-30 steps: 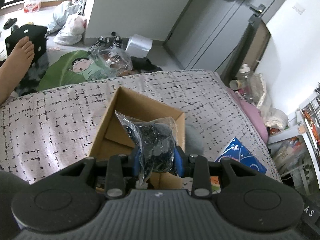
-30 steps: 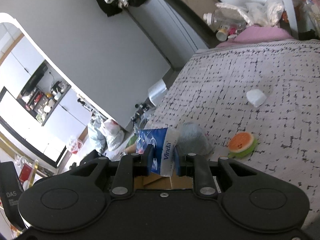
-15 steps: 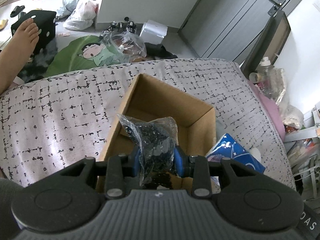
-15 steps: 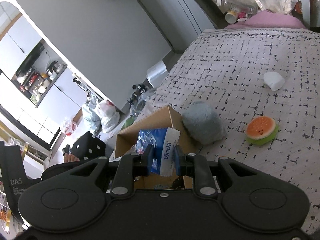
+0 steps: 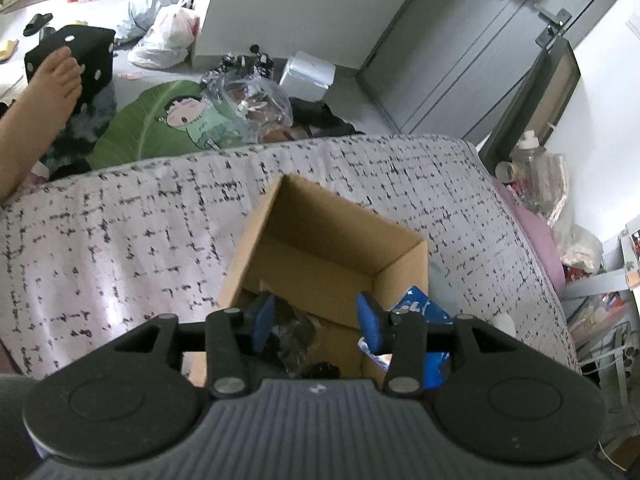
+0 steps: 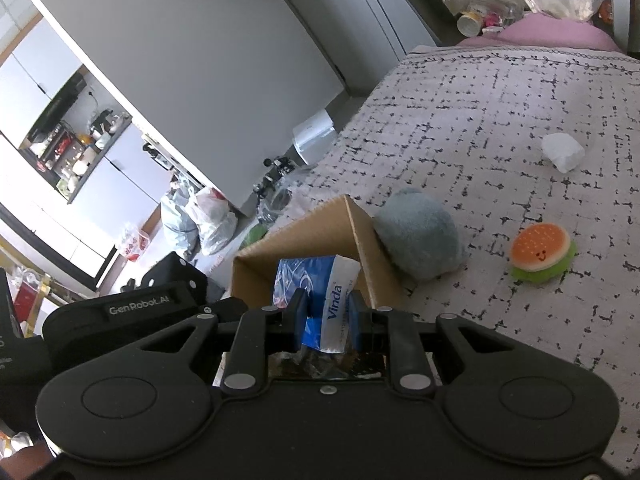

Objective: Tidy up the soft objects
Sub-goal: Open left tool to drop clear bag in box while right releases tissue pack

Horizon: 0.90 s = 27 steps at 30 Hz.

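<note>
A: Seen only from the left wrist view: left gripper (image 5: 316, 322) over the open cardboard box (image 5: 320, 236), jaws just widened and standing apart, pads off the clear bag of black bits (image 5: 294, 330) lying loose down in the box beneath them.

B: And only from the right wrist view: right gripper (image 6: 326, 320) clamped narrow on the blue and white tissue pack (image 6: 320, 284), held above the box's near edge. Also one grey plush toy (image 6: 416, 236) touching the box's outer wall, one burger toy (image 6: 542, 250) near it, one white wad (image 6: 562, 150) well apart, toward the bed's far side.

A: Counted: one box, one bag, one tissue pack, three loose soft things. Tissue pack (image 5: 420, 308) peeking past the box's right wall here too.

B: Underneath, a bed (image 5: 120, 240) with a grey cover of black broken checks. Beyond its far edge, a cluttered floor with plastic bags (image 5: 164, 36), a leaf cushion (image 5: 160, 128), grey cupboard doors (image 5: 460, 52).
</note>
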Each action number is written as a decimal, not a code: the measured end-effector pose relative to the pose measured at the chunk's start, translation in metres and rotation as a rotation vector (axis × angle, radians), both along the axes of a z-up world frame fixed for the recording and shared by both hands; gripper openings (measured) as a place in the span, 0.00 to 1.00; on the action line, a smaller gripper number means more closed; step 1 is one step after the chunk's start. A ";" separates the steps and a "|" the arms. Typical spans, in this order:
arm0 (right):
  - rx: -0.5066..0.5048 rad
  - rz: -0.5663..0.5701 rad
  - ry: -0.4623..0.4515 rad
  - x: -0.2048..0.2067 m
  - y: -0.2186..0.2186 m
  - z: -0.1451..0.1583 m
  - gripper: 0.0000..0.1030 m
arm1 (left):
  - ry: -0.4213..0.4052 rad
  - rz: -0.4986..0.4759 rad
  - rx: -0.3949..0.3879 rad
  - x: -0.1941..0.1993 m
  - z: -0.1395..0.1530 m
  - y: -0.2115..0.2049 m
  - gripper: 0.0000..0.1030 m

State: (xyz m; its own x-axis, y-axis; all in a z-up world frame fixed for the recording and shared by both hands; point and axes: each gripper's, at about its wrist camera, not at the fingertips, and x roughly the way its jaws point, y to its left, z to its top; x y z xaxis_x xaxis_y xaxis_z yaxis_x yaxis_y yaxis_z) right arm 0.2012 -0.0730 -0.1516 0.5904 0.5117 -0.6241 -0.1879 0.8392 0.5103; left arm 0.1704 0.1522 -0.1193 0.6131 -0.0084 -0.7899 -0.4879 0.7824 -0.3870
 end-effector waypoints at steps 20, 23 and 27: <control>0.035 -0.110 -0.045 -0.018 -0.057 0.029 0.71 | -0.034 -0.020 0.075 -0.015 0.039 -0.033 0.87; 0.026 -0.115 -0.064 -0.022 -0.066 0.036 0.73 | -0.045 -0.037 0.098 -0.018 0.047 -0.044 0.91; 0.033 -0.120 -0.076 -0.024 -0.079 0.041 0.81 | -0.044 -0.040 0.114 -0.021 0.055 -0.056 0.94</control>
State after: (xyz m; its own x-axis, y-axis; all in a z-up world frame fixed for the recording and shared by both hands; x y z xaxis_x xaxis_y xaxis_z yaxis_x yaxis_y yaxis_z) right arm 0.1767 -0.1516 -0.1105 0.6938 0.4537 -0.5593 -0.1262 0.8412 0.5258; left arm 0.1496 0.0965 -0.0644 0.6480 0.0547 -0.7597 -0.4400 0.8411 -0.3147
